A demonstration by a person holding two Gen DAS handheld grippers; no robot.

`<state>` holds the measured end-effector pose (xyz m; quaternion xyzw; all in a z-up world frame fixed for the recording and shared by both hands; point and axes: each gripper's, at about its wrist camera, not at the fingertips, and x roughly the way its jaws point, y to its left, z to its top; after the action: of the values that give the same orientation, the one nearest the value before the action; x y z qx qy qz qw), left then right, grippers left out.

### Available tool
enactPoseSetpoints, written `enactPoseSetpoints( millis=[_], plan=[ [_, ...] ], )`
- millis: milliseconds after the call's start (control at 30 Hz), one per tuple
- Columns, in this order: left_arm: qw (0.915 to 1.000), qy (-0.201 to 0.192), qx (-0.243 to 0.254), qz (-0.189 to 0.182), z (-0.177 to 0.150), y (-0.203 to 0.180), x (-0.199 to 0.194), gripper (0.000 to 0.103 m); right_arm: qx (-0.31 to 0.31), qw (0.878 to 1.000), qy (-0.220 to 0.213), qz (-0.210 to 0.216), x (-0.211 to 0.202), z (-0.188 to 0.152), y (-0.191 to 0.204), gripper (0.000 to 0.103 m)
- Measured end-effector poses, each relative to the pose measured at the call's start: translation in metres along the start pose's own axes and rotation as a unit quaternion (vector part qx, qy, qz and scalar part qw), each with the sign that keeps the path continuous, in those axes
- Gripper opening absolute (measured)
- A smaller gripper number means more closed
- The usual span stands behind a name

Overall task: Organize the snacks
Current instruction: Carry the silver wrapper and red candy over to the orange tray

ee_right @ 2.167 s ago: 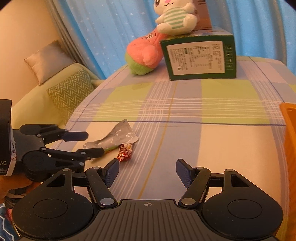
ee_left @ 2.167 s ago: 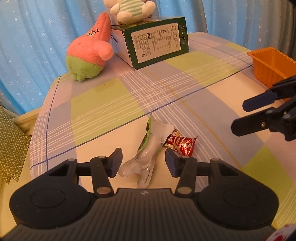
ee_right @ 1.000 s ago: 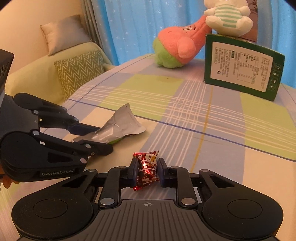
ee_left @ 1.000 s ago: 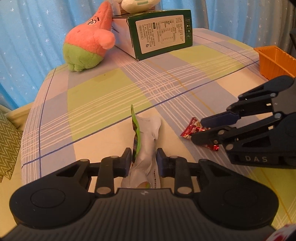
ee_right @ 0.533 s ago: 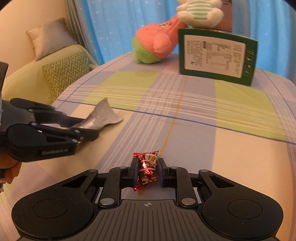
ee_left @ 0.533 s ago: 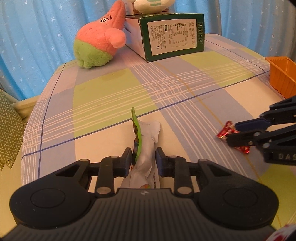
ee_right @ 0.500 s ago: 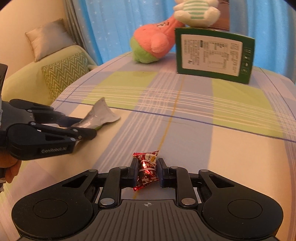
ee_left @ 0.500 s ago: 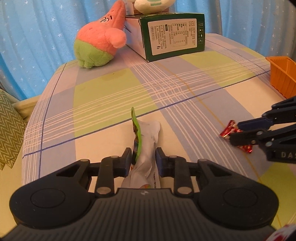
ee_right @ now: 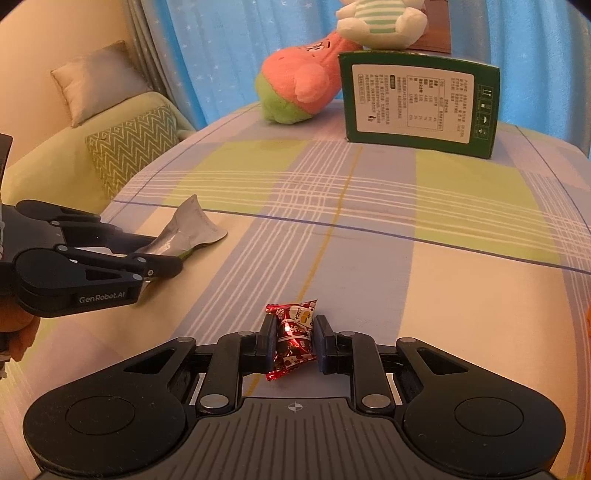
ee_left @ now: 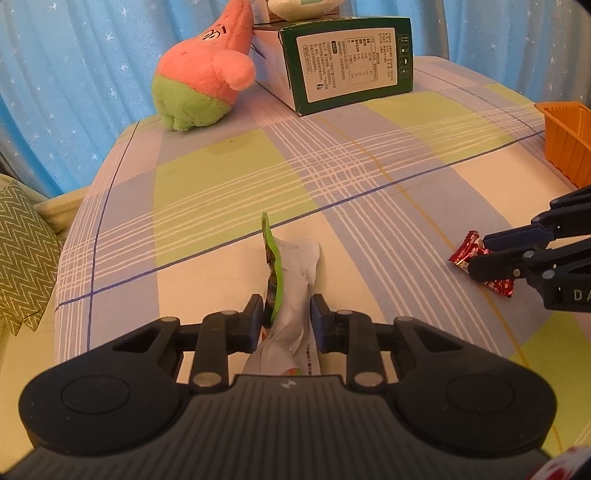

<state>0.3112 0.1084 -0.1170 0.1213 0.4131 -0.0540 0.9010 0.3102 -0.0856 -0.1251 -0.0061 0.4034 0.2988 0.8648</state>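
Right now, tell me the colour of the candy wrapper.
Shiny red candy wrapper with white print; clearest in right wrist view.

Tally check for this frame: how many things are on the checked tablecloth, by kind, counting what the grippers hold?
Snack packets: 2, the silver-and-green packet in the left gripper and the red candy in the right gripper.
Plush toys: 2, pink star plush, striped white plush.
Green box: 1.
Orange tray: 1.
Total: 6.

Left gripper [ee_left: 287,314]: jaws clamped on a silver snack packet [ee_left: 295,280], angled downward. Right gripper [ee_right: 294,341]: jaws clamped on a red candy [ee_right: 293,338], angled downward.
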Motion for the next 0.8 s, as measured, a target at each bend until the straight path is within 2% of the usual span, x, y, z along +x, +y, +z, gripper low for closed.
enactPoseSetpoints(
  millis=[433,800],
  plan=[
    [0.9999,-0.002,-0.009,-0.005,-0.004,-0.002,-0.004,0.024,-0.013,1.000,-0.002,-0.014,-0.010,-0.010,0.003,0.021],
    [0.9979,-0.006,-0.052,-0.037,-0.003,-0.012,-0.031,0.024,0.024,0.999,-0.029,-0.033,-0.055,-0.018,0.000,0.021]
  ],
)
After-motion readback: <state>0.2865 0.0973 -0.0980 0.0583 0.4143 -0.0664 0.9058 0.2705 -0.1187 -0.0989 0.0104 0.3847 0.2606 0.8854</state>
